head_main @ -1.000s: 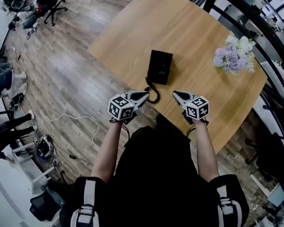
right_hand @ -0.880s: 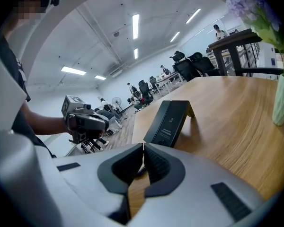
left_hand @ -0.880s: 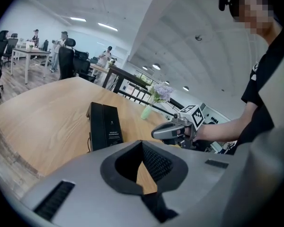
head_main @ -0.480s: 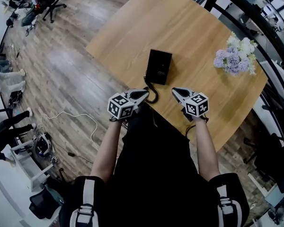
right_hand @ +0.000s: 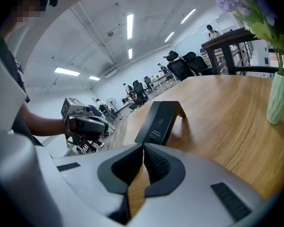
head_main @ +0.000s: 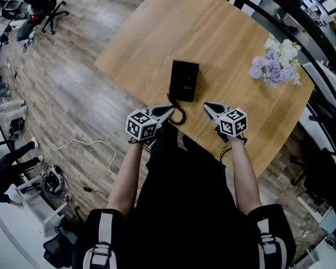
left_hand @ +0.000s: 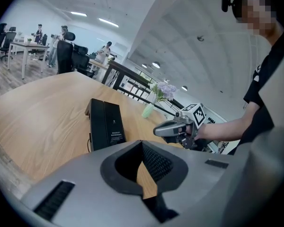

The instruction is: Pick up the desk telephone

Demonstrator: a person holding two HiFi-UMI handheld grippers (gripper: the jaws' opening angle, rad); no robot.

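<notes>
Only the head view is drifting since earlier, while the left gripper [head_main: 171,110] and right gripper [head_main: 206,105], jaws closed and empty, are hovering at the near bench [head_main: 213,32] edge, with open wood surrounding the desk telephone [head_main: 185,81].

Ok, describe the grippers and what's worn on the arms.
The left gripper and right gripper are grey, tapering to a beak, with black ribbed pads. Each carries a white cube of black square markers. The person wears a black short-sleeved top.

Desk telephone [head_main: 185,80]: set on table [head_main: 224,27], just ahead of left gripper [head_main: 171,110] and right gripper [head_main: 206,106].
Flowers [head_main: 275,63]: placed far right of right gripper.
</notes>
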